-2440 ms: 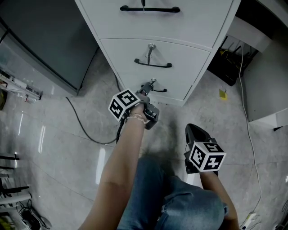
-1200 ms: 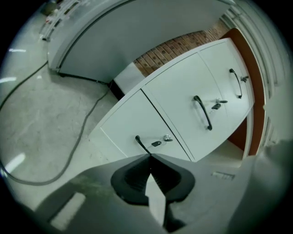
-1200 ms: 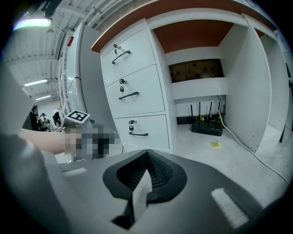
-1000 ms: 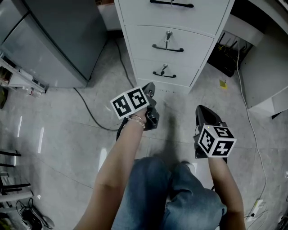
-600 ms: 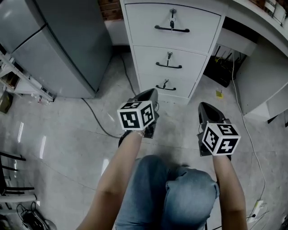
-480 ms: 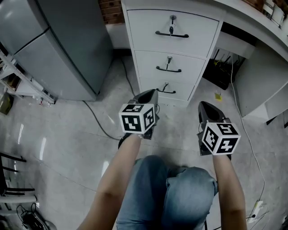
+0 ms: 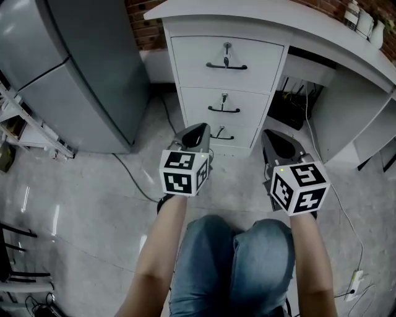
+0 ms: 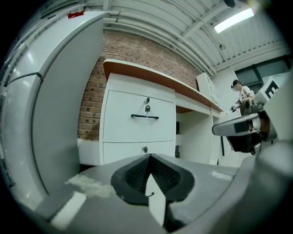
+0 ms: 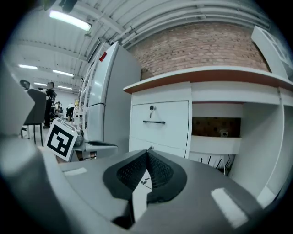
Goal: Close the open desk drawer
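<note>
The tall grey fridge (image 7: 68,68) fills the upper left, and the white desk (image 7: 260,13) spans the upper centre and right. Its three drawers (image 7: 260,68) sit at upper centre. All fronts look flush, though the lowest is partly hidden behind the left gripper (image 7: 197,130). That gripper and the right gripper (image 7: 276,141), both lower centre, have their jaws pressed together on nothing. The drawer looks closed, so the main risk is a gripper tip snagging a handle (image 7: 226,65) and dragging a drawer out again.
</note>
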Tool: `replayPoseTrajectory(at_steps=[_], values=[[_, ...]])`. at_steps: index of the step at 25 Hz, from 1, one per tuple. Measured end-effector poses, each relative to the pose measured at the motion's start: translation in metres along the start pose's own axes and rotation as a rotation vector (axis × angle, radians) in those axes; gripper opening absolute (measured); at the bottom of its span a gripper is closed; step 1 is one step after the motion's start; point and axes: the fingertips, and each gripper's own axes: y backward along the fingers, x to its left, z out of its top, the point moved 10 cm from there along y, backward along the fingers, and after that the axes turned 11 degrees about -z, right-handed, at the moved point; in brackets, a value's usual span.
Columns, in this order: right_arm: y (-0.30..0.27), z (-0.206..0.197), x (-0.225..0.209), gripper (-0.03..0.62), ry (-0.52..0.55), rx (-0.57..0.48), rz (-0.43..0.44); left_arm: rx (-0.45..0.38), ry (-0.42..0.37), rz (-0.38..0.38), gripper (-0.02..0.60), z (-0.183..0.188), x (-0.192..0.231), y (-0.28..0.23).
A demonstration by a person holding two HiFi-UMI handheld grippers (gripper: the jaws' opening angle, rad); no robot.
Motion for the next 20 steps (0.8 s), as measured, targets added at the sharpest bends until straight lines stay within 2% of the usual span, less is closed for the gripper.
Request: replayPoseTrajectory(at_steps=[5,8,14,18,20], values=[[0.012,0.022,0.016,-0.002,-0.066,-0.111,-0.049,-0.050,-0.043,0.031,0.000,0.018,0.000,0.020],[0.021,0.024,0.018,-0.002,-0.010,-0.133,-0.080,-0.077,-0.061,0.044,0.000,0.026,-0.002,0.030],[0.031,0.002,0.015,-0.003,0.032,-0.157,-0.096,-0.092,-0.124,0.043,0.000,0.026,-0.011,0.039],[0.045,-0.012,0.011,-0.003,0.105,-0.217,-0.163,-0.107,-0.163,0.056,0.000,0.023,-0.019,0.048],[0.051,-0.022,0.008,-0.003,0.079,-0.222,-0.192,-0.111,-0.198,0.054,0.000,0.022,-0.026,0.052]])
